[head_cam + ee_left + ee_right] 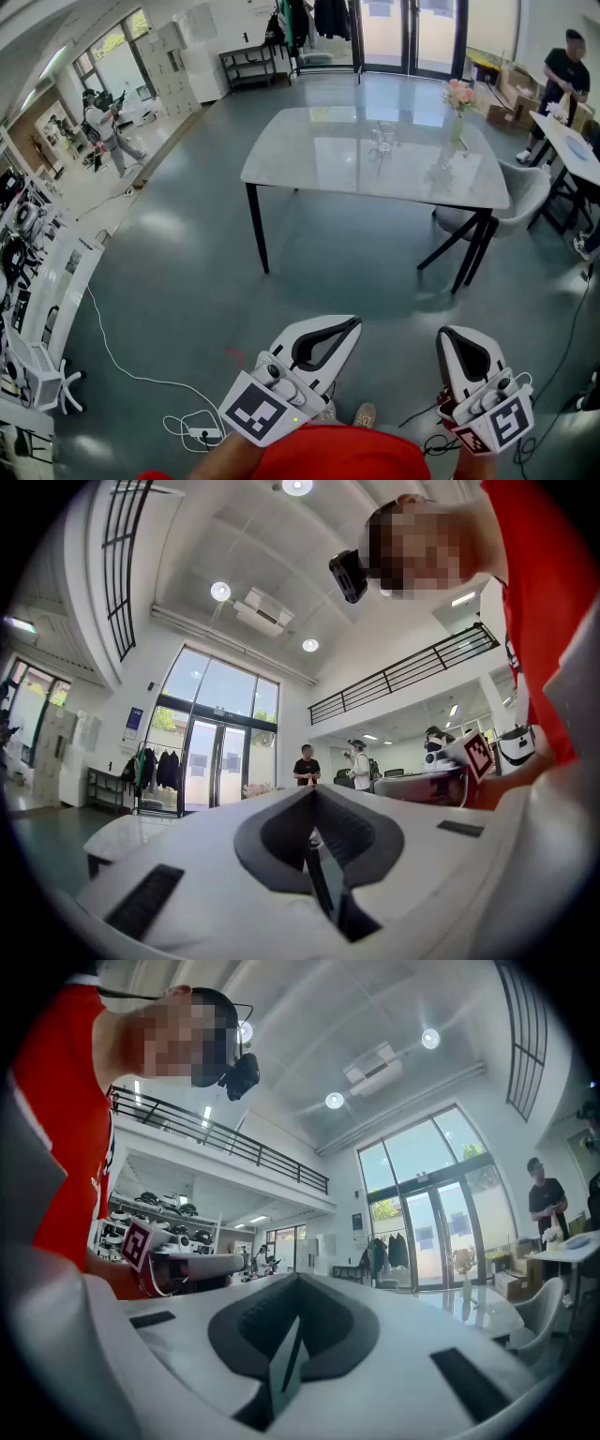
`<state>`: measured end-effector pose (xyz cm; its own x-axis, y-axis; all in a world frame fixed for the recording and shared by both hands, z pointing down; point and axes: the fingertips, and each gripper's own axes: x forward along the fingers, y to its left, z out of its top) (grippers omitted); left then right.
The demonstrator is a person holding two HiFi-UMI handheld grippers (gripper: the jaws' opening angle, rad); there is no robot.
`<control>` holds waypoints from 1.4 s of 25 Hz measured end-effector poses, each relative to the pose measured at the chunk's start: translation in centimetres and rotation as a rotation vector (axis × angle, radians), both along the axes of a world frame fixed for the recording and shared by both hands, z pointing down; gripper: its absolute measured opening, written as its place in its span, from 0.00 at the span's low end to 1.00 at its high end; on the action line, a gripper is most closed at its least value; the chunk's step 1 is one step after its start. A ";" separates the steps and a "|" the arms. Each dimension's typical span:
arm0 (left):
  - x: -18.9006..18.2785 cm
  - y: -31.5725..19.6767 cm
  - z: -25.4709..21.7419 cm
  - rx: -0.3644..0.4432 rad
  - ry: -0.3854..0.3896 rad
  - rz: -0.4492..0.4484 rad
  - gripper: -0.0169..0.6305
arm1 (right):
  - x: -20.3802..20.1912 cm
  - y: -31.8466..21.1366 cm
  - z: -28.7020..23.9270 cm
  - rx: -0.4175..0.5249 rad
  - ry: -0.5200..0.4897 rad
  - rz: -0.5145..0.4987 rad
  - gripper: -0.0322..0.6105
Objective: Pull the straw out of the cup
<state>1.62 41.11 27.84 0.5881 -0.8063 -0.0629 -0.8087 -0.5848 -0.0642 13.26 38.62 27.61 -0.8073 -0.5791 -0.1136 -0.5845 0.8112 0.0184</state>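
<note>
Table: the pale table [309, 159] stands well away across the floor, and neither claw is close to it.
Task stage: not begun, as I judge it. The walk to the table, the grasp and the pull are all left to do.
Left claw: the left gripper [353, 324] is held low in front of the person's body. Its jaws are closed together with nothing between them, and it touches nothing.
Right claw: the right gripper [449, 335] is beside the left but apart from it. In its own view the pads meet along a thin line, so it is closed and empty.
Vase: a vase of flowers [457, 114] stands near the table's far right corner, to the right of the cup.
Cup: a clear cup [382, 139] stands upright on the far half of the tabletop.
Straw: it is too small at this range to make out for certain, and I presume it is in the cup, since nothing has reached it.
</note>
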 end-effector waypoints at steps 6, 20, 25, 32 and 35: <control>1.3 -0.8 0.1 -0.020 0.018 0.018 0.05 | 0.4 -0.9 0.6 -0.006 0.006 -0.005 0.05; 4.6 -5.4 -0.9 0.041 0.035 0.001 0.05 | 2.2 -5.0 0.1 -0.008 -0.038 -0.035 0.05; 6.3 -7.8 -1.2 0.062 0.021 -0.025 0.05 | 3.4 -6.9 0.0 0.006 -0.037 -0.060 0.05; 6.8 -11.0 -0.5 0.030 0.011 -0.053 0.05 | 3.6 -10.2 0.6 -0.008 -0.025 -0.077 0.05; 5.9 -12.7 -0.8 0.068 0.012 -0.057 0.05 | 3.1 -12.0 0.6 -0.003 -0.022 -0.076 0.05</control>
